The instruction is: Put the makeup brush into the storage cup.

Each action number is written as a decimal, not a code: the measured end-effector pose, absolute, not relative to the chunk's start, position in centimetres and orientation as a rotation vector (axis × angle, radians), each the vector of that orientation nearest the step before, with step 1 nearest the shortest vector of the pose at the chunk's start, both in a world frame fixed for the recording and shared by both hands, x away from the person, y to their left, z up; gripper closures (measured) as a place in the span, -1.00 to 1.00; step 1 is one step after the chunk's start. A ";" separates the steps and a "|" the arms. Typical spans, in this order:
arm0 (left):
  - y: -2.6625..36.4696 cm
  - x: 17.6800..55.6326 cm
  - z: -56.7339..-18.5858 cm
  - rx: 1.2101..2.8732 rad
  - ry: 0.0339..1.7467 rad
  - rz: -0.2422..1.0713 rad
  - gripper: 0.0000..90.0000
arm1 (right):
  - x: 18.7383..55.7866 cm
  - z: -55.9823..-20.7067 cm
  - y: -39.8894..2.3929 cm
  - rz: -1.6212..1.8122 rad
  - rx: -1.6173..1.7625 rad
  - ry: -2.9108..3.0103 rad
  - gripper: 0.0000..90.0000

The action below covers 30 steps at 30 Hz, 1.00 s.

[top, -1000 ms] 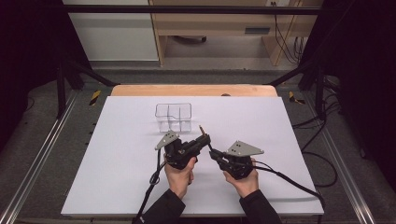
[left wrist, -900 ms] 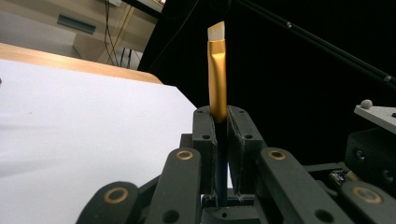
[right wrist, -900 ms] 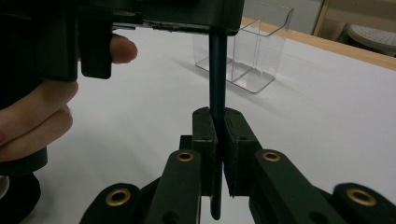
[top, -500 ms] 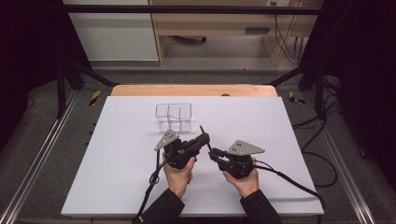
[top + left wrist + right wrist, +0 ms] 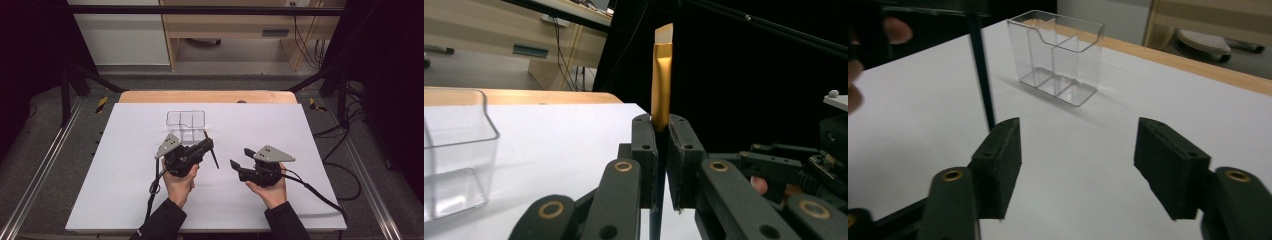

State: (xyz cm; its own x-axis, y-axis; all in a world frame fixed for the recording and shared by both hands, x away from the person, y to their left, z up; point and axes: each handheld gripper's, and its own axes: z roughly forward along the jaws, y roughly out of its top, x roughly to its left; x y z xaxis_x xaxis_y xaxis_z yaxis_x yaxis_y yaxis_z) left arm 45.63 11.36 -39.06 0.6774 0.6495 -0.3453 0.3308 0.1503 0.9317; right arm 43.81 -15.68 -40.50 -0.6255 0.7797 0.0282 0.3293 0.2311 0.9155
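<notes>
- One white table surface [image 5: 125,190] spans the work area from near edge to far edge; a wooden strip [image 5: 207,96] borders its far side.
- Two black frame bars [image 5: 80,75] slant down to the table's far corners, with grey floor [image 5: 30,165] on both sides.
- One clear plastic container [image 5: 186,125] stands upright on the white surface, far of centre. The right gripper view shows it divided into compartments [image 5: 1058,55], all without contents.
- Left gripper [image 5: 210,145]: held in the person's left hand [image 5: 178,182], just near of the container. Its jaws are pressed together on a paintbrush [image 5: 210,149]. In the left gripper view the brush passes between the pads, its gold ferrule and pale bristle tip [image 5: 662,75] standing upright above them and its dark handle running down below them.
- Right gripper [image 5: 240,159]: held in the person's right hand [image 5: 271,192], to the right of the left gripper and apart from it. Its jaws have just been opening and now stand spread, with bare white surface between the pads [image 5: 998,160].
- Paintbrush location: in the high view, tilted, with its tip toward the container's right near corner and its dark handle end lower and to the right, apart from the right gripper. In the right gripper view the handle [image 5: 982,75] stands far left of the left pad, clear of it.
- Cables [image 5: 152,192] trail from each gripper toward the near edge.
</notes>
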 end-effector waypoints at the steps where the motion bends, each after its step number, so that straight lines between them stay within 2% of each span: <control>1: 11.7 45.6 -38.9 1.453 0.866 0.282 0.83 | 43.9 -40.5 -15.9 1.361 1.030 2.063 -0.37; 5: 12.8 45.7 -38.5 1.456 0.871 0.297 0.83 | 44.2 -40.6 -16.5 1.311 1.073 2.040 -0.56; 12: 14.2 45.7 -37.8 1.478 0.868 0.344 0.83 | 44.5 -40.8 -17.5 1.272 1.107 2.032 -0.75; 30: 16.9 46.8 -36.0 1.550 0.855 0.434 0.83 | 44.2 -40.9 -19.9 1.225 1.211 2.009 -0.90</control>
State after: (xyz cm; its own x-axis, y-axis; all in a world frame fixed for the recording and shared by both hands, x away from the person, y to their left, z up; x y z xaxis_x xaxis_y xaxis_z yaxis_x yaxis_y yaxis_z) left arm 46.80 16.86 -35.96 0.6542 0.7289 -0.2020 0.2680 0.0263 0.9631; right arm 44.25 -19.95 -40.93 -0.4862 0.8731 0.0371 0.4329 0.2038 0.8781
